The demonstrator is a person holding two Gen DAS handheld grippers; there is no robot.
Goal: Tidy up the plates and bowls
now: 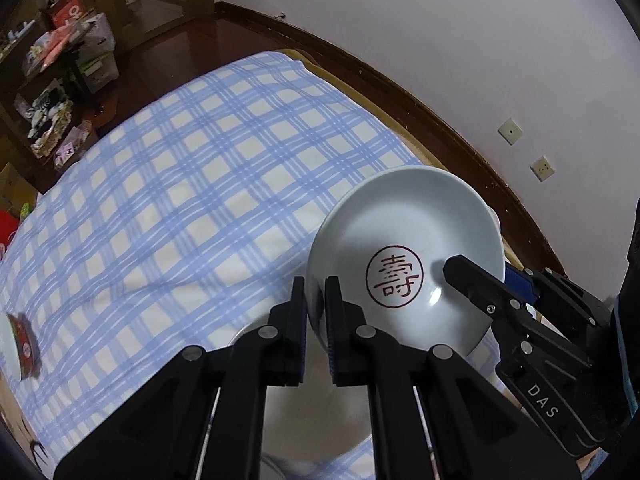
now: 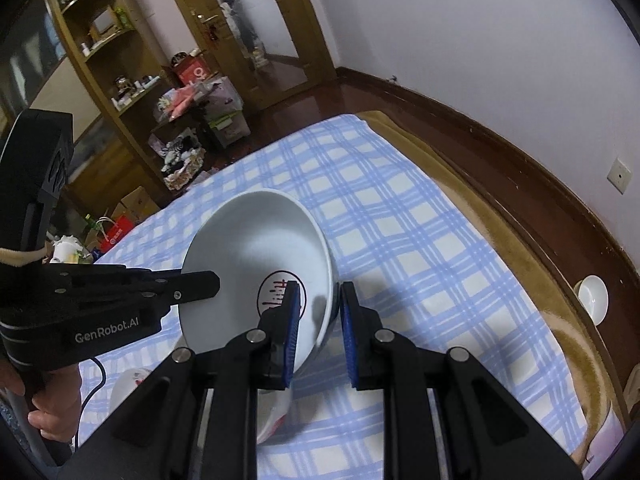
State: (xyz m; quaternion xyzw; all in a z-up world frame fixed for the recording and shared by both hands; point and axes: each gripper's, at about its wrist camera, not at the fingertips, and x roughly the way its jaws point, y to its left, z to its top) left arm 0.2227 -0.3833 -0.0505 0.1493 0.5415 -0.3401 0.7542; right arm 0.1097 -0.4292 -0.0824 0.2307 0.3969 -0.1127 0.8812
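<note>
Two tools (image 1: 316, 292) (image 2: 320, 304) clamped on one bowl (image 1: 404, 256)

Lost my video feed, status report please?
Left gripper and right gripper both clamped on white bowl rim. Bowl held tilted above checked cloth. Nothing blocking.

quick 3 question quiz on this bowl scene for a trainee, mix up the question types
1. True or false: both grippers grip the same white bowl.
2. What covers the surface under the bowl? A) a blue checked cloth B) bare wood C) a green mat
3. Fill in: the mark inside the bowl is a ___ circle around a character.

Key
1. True: the left gripper pinches one side of the rim and the right gripper the opposite side.
2. A: the blue checked cloth.
3. Red: see the red circle.
</note>
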